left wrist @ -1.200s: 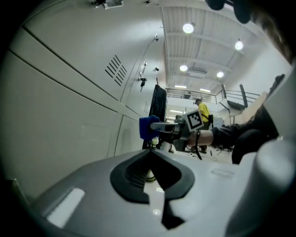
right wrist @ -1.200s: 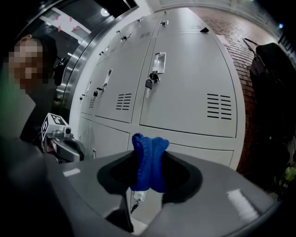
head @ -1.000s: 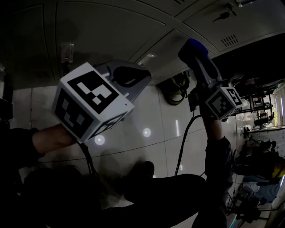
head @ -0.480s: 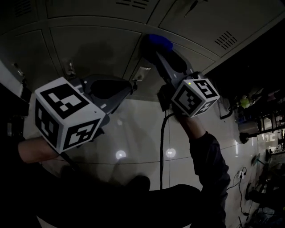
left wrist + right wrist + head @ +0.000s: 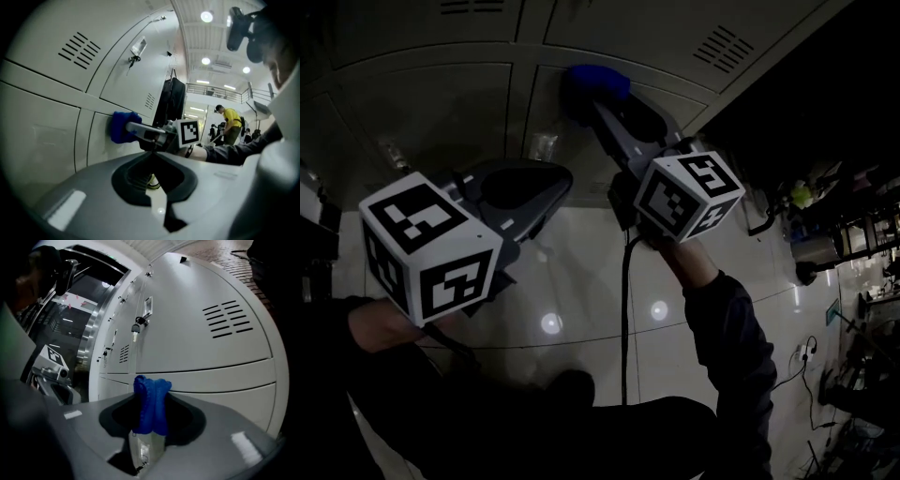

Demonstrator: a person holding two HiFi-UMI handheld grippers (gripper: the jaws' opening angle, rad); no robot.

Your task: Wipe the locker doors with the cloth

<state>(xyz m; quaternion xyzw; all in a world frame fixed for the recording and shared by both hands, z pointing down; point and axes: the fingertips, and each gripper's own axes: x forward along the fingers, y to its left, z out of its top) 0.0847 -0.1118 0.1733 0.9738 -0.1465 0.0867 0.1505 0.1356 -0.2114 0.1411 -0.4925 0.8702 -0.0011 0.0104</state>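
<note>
In the head view we are holding two grippers before a bank of grey locker doors (image 5: 441,103), at least four of them showing between their seams, and we are counting one blue cloth (image 5: 595,82). The right gripper (image 5: 605,105) is extending up and away from us, its long body slanting toward the upper left. The cloth at its tip is touching a lower-row door just under the horizontal seam. The left gripper (image 5: 553,178) is hanging lower and to the left, apart from the doors, over the glossy tiled floor (image 5: 581,272). One black cable (image 5: 624,309) is trailing down from the right gripper. In the left gripper view, the jaws are lying together with nothing between them. Beyond them the cloth is pressing on the door just right of a vertical seam (image 5: 89,140). Bare door face is lying open to its left and below, and the bank is ending to the right beside a dark hanging item (image 5: 171,101). In the right gripper view, the jaws are clamping the single cloth. It is standing bunched and upright in two folds, its long axis running along the jaws toward the doors. Two vent grilles (image 5: 227,317) are showing above, and smooth panel is stretching wide to the right.
</note>
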